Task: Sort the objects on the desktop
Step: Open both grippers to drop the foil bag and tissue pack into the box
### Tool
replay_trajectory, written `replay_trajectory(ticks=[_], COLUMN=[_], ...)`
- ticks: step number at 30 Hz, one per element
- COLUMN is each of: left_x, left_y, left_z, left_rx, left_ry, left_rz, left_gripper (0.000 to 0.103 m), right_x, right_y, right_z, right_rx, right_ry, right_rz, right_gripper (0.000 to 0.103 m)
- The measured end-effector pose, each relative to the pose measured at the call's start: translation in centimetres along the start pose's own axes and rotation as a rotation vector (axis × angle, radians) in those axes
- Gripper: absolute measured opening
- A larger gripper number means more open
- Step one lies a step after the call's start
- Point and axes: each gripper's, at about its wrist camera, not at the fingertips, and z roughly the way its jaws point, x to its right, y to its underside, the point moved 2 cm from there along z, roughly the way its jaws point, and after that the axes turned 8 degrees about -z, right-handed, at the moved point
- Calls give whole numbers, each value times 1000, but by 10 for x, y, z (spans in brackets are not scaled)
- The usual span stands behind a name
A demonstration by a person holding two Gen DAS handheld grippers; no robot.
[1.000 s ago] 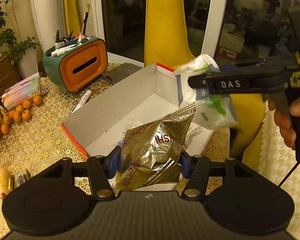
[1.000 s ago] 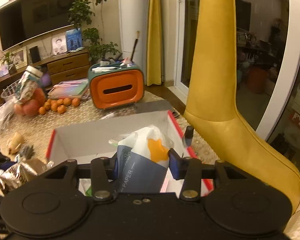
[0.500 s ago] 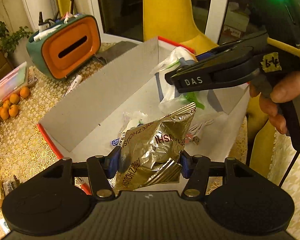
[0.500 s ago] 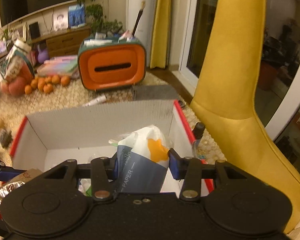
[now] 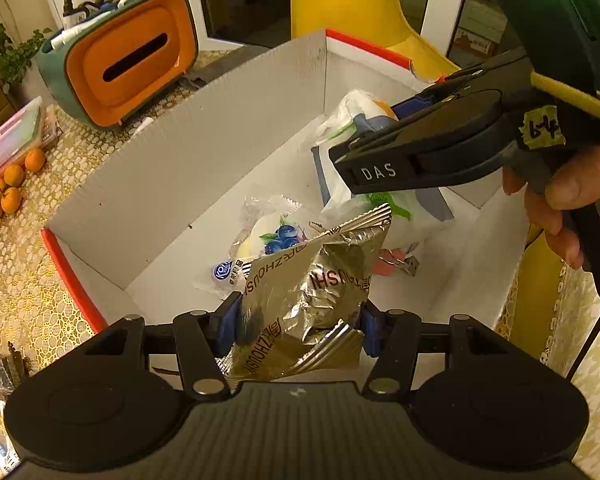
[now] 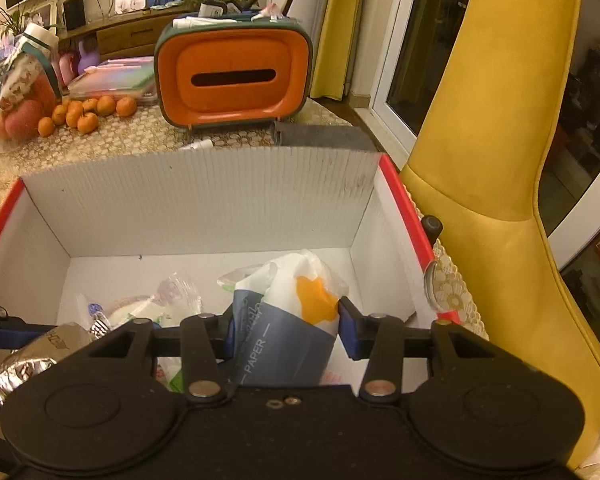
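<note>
Both grippers lowered toward white corrugated red-edged box [image 6: 204, 208] | left gripper [image 5: 298, 318] fingers clamp crinkled silver foil snack bag [image 5: 312, 296], right gripper [image 6: 286, 330] fingers clamp white-and-blue paper tissue pack [image 6: 288, 320] | neither released; some packets already inside

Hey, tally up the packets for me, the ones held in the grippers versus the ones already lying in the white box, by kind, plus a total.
Silver foil snack bag, held by left gripper: 1
Tissue paper pack, held by right gripper: 1
Clear blueberry-print packet lying in the white box: 1
Small pink item on the box floor, too unclear to identify: 1
Total: 4
</note>
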Motion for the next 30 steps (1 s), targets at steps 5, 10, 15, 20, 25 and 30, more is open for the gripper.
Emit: replay_trajectory(ticks=[5, 10, 15, 20, 25, 30], left_x=[-4, -4, -4, -8, -2, 3], left_y=[1, 3, 3, 2, 6, 12], left_z=[6, 7, 2, -7, -21, -41], left_rx=[-37, -36, -10, 7, 31, 67], left_ry=[32, 33, 34, 48, 63, 90], left_rz=[-24, -31, -44, -92, -78, -77], left_gripper=[56, 56, 57, 74, 74, 74], right_x=[4, 5, 5, 4, 6, 4], right_y=[1, 1, 2, 2, 0, 0], right_z=[4, 1, -5, -14, -28, -46], right_rx=[-11, 2, 14, 30, 55, 75], right_ry=[-4, -10, -19, -22, -36, -46], right_rz=[28, 43, 51, 59, 72, 68], right_gripper=[48, 63, 65, 72, 73, 74])
